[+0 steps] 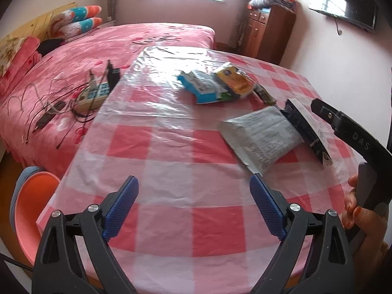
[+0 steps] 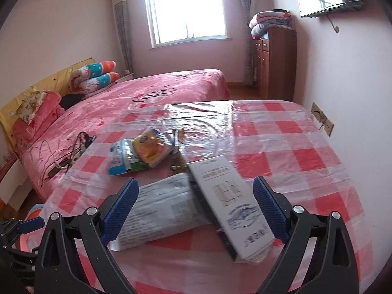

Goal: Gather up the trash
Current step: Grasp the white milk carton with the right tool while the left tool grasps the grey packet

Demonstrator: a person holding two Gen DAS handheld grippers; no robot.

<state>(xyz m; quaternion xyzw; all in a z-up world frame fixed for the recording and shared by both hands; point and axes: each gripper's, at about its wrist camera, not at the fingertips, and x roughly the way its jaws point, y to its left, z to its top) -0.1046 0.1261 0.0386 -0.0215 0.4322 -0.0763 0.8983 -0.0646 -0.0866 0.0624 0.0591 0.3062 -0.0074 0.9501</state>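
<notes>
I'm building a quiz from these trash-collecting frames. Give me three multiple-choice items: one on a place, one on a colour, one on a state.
1. Where does the power strip lie?
A. on the bed
B. on the table
C. on the cabinet

2. What colour are the pads on the left gripper?
A. red
B. blue
C. green

3. How does the right gripper stand?
A. shut on the white box
B. shut on nothing
C. open, with the white box between its fingers

Key: 1 A, it sits with its cables on the pink bedspread beside the table; 2 B, the ribbed pads are blue; 3 C, both fingers stand wide apart around the box.
</notes>
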